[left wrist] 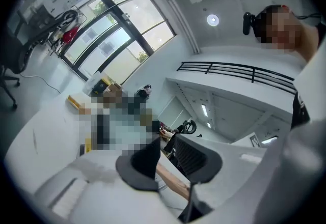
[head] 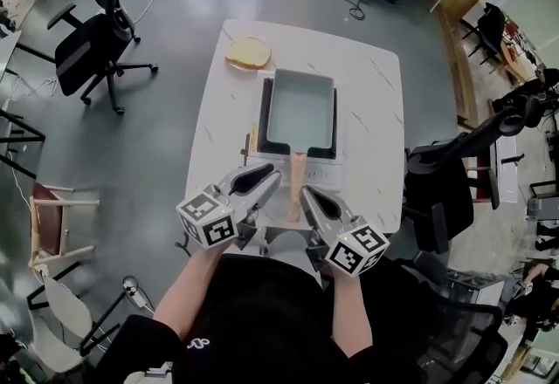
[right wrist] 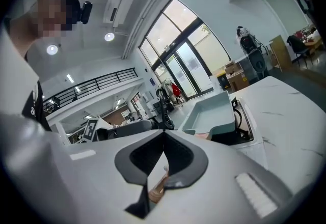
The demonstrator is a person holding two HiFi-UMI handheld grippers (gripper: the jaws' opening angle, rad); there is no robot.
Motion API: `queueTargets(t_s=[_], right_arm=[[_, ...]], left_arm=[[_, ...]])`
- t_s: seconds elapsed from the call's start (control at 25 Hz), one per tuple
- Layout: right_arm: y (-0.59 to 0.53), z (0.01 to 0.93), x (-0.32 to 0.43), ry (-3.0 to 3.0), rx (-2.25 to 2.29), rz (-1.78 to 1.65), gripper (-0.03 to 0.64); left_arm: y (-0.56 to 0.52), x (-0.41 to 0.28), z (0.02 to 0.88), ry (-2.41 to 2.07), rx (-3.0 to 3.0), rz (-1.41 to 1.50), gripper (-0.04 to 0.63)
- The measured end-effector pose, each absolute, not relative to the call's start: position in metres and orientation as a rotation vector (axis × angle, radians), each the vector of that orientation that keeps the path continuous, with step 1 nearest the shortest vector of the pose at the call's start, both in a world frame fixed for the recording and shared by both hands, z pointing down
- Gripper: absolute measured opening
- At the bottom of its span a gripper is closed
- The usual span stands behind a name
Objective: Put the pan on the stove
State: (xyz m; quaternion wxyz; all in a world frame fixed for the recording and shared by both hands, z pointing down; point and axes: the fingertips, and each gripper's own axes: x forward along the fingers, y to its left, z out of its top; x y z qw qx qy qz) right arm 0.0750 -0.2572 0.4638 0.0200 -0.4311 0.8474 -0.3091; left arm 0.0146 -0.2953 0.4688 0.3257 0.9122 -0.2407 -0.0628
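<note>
- On the white table (head: 371, 85), the pan (head: 301, 112) is sitting on the stove (head: 263, 125), its handle (head: 298, 183) pointing at you.
- You're holding the L gripper (head: 272, 178) just left of the handle, jaws partly apart, gripping nothing.
- You're holding the R gripper (head: 311, 194) just right of it, jaws together.

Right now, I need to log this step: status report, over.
Left claw slightly open, empty. Right claw shut, empty. Pale blue rectangular pan sits on black stove. Nothing blocking.
</note>
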Motion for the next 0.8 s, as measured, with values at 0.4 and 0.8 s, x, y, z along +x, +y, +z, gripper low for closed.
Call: queueTargets(t_s=[0.4, 0.8], right_arm=[[-0.265, 0.441, 0.069, 2.676, -1.462, -0.733, 0.0], [-0.277, 0.424, 0.086, 2.61, -1.678, -0.551, -0.002]], left_arm=[[-0.295, 0.013, 0.443, -0.785, 2.545, -0.069, 0.0], [-0.296, 0.022, 0.431, -0.947, 2.622, 0.018, 0.0]])
